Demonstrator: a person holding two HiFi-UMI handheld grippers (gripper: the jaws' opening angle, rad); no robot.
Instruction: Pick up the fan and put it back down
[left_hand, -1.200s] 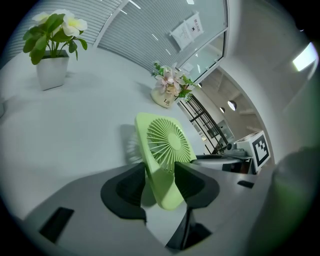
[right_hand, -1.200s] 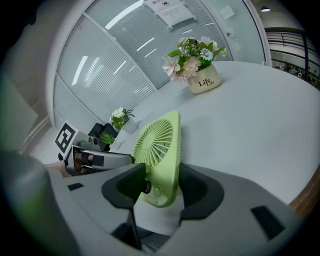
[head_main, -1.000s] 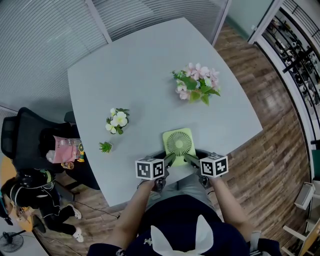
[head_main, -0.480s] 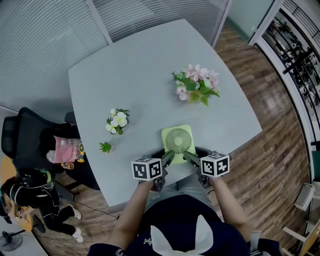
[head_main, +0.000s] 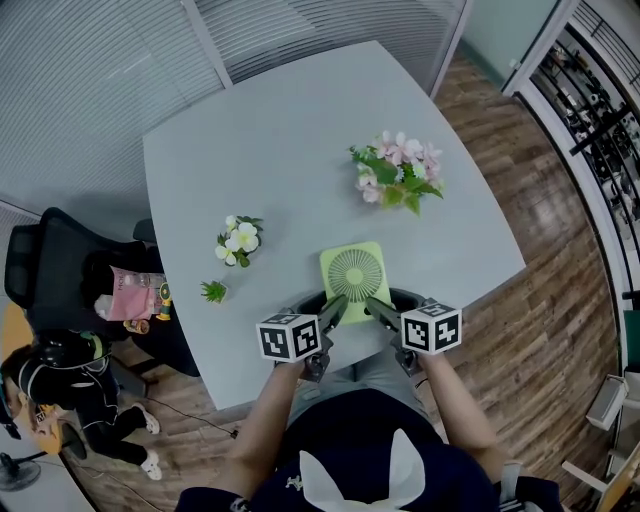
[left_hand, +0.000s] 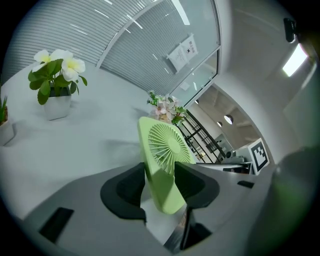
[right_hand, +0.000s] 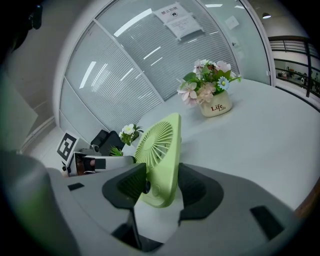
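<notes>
A light green square fan (head_main: 356, 275) hangs just above the near edge of the grey table (head_main: 280, 130), gripped at its lower corners from both sides. My left gripper (head_main: 336, 309) is shut on its left lower edge, and my right gripper (head_main: 377, 309) on its right lower edge. In the left gripper view the fan (left_hand: 165, 160) stands tilted between the dark pads of the left gripper (left_hand: 161, 184). The right gripper view shows the fan (right_hand: 159, 150) the same way, grille to the left, pressed in the right gripper (right_hand: 162, 187). The left gripper (right_hand: 95, 162) shows beyond it.
A pot of pink flowers (head_main: 396, 173) stands behind the fan to the right. A small pot of white flowers (head_main: 238, 238) and a tiny green plant (head_main: 212, 292) sit at the left. A black chair (head_main: 60, 270) with a pink packet stands beside the table's left edge.
Both grippers have risen together with the fan held between them. In the head view the fan has drawn slightly up and away from the table edge.
</notes>
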